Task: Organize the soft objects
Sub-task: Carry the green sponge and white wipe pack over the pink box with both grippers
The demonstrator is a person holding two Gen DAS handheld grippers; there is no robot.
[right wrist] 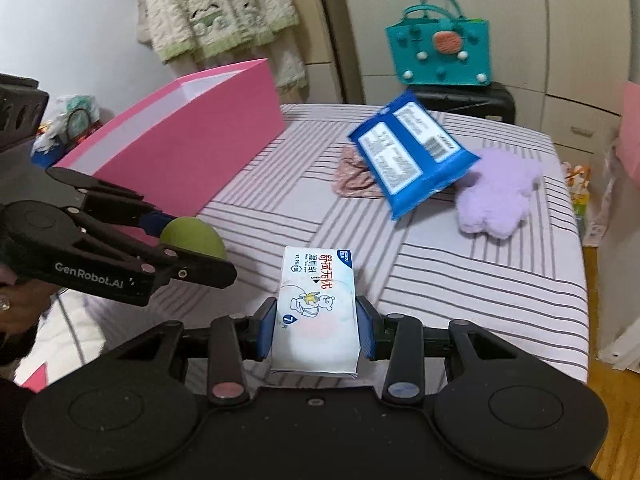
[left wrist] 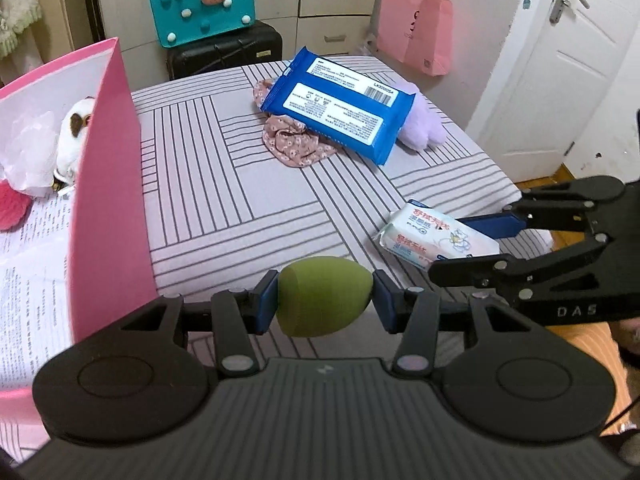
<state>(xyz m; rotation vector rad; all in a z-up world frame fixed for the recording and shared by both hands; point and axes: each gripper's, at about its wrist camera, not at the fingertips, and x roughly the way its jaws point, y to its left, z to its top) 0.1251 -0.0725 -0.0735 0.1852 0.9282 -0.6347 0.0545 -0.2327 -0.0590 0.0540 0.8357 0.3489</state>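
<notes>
Soft things are held in both tools. At the lower centre of the left wrist view, the left gripper [left wrist: 325, 298] is clamped on an olive-green egg-shaped sponge [left wrist: 322, 295], its blue pads [left wrist: 267, 302] pressing the sponge from both sides, above the striped bedsheet [left wrist: 224, 200]. At the lower centre of the right wrist view, the right gripper [right wrist: 317, 330] is closed on a small white wet-wipe packet with a cartoon bear [right wrist: 316, 312], the packet standing lengthwise between the pads.

From the left wrist view the right gripper [left wrist: 472, 240] enters from the right edge with the wet-wipe packet [left wrist: 436, 238] in its tips. From the right wrist view the left gripper [right wrist: 180, 240] comes in from the left edge, carrying the sponge [right wrist: 194, 236].

Farther off, at the left of both views, stands an open pink cardboard box [left wrist: 108, 200], just beside the left gripper; a white plush toy [left wrist: 74, 136] and a red fluffy thing [left wrist: 12, 210] lie inside.

Toward the middle of the bed a large blue wipe pack [left wrist: 340, 112] lies tilted on a pink floral cloth [left wrist: 296, 144], touching a lilac plush toy [left wrist: 420, 124].

Beyond the bed, upper centre, a teal felt handbag [left wrist: 202, 6] sits on a black suitcase [left wrist: 228, 54].
</notes>
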